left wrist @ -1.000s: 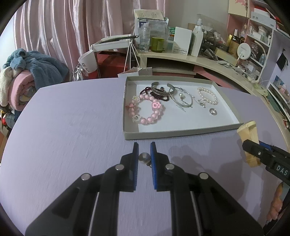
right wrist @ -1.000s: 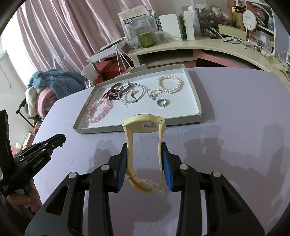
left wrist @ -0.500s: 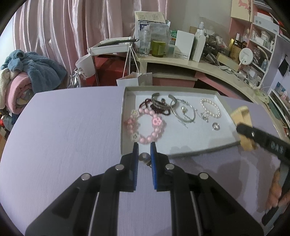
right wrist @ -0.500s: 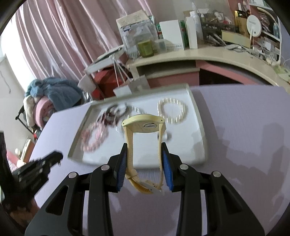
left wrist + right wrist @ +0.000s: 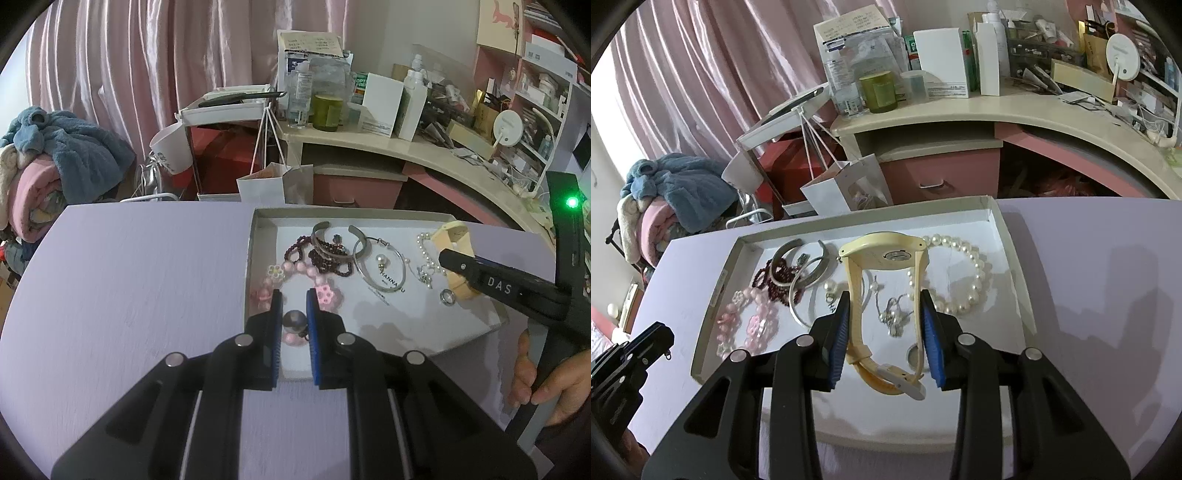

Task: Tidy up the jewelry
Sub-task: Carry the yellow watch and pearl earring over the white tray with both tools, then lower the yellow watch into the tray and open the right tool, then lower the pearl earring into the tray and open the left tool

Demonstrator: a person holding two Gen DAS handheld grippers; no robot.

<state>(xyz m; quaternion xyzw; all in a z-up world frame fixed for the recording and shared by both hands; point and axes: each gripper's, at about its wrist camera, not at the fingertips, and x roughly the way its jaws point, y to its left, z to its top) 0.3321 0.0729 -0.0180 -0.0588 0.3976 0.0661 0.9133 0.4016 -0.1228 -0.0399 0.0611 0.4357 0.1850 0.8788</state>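
Observation:
A shallow cardboard tray (image 5: 413, 339) (image 5: 1012, 266) on the purple table holds a pink bead bracelet (image 5: 325, 291) (image 5: 753, 325), dark red beads (image 5: 325, 262), silver bangles (image 5: 380, 266) (image 5: 805, 280), a pearl bracelet (image 5: 964, 273) and a ring (image 5: 447, 297). My left gripper (image 5: 293, 302) is shut on a small silver earring (image 5: 293, 320) above the tray's near left part. My right gripper (image 5: 884, 306) is shut on a yellow watch (image 5: 886, 254), held above the tray's middle; it also shows in the left wrist view (image 5: 456, 240).
The purple table (image 5: 129, 280) stretches left of the tray. Behind it stand a paper bag (image 5: 275, 186), a curved desk (image 5: 406, 151) crowded with boxes and bottles, a pile of blankets (image 5: 48, 173) at the left and pink curtains.
Both grippers moved forward from in front of the tray to above it, carrying the earring and the watch. Their grips are unchanged.

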